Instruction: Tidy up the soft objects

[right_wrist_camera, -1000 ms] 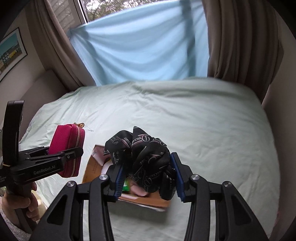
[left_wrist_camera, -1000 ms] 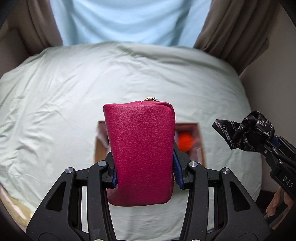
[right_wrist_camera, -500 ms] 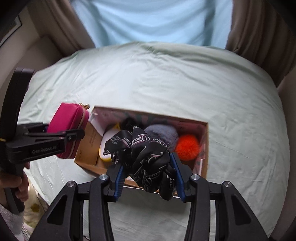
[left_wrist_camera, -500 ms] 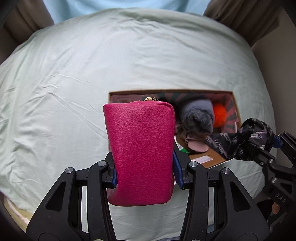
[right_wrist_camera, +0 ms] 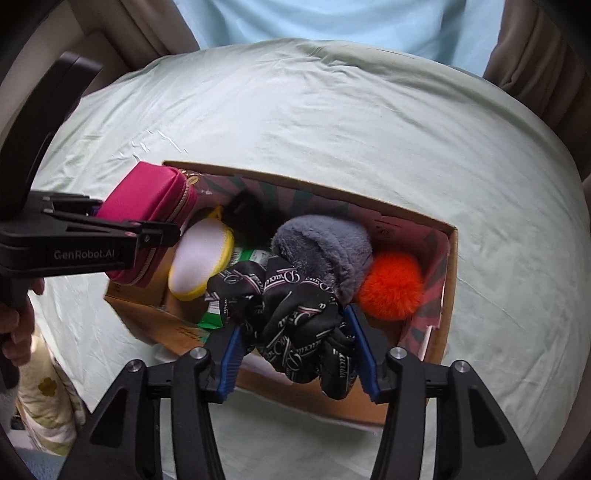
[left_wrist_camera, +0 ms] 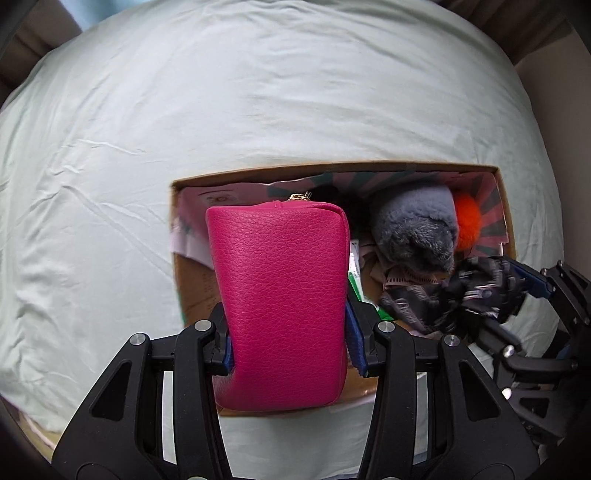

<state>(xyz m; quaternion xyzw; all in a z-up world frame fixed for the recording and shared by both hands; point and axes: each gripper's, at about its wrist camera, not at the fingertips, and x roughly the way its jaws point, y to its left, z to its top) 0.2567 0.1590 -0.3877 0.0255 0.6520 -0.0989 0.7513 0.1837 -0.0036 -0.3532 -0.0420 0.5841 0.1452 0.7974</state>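
My left gripper (left_wrist_camera: 288, 343) is shut on a magenta leather pouch (left_wrist_camera: 280, 295), held upright over the left end of an open cardboard box (left_wrist_camera: 332, 170). The pouch also shows in the right wrist view (right_wrist_camera: 147, 214). My right gripper (right_wrist_camera: 295, 354) is shut on a black patterned scrunchie (right_wrist_camera: 295, 325), held over the box's near edge (right_wrist_camera: 325, 406). The scrunchie also shows in the left wrist view (left_wrist_camera: 476, 291). Inside the box lie a grey fluffy item (right_wrist_camera: 325, 247), an orange pompom (right_wrist_camera: 391, 286), a white and yellow puff (right_wrist_camera: 201, 258) and a black fuzzy thing (right_wrist_camera: 247, 214).
The box sits on a bed with a pale green sheet (right_wrist_camera: 332, 122). Curtains (right_wrist_camera: 535, 44) and a light blue cloth (right_wrist_camera: 332, 18) hang beyond the bed. A floral fabric (right_wrist_camera: 48, 398) lies low at the left.
Both grippers have tilted down and moved closer over the box, still holding the pouch and the scrunchie. The box now fills more of both views.
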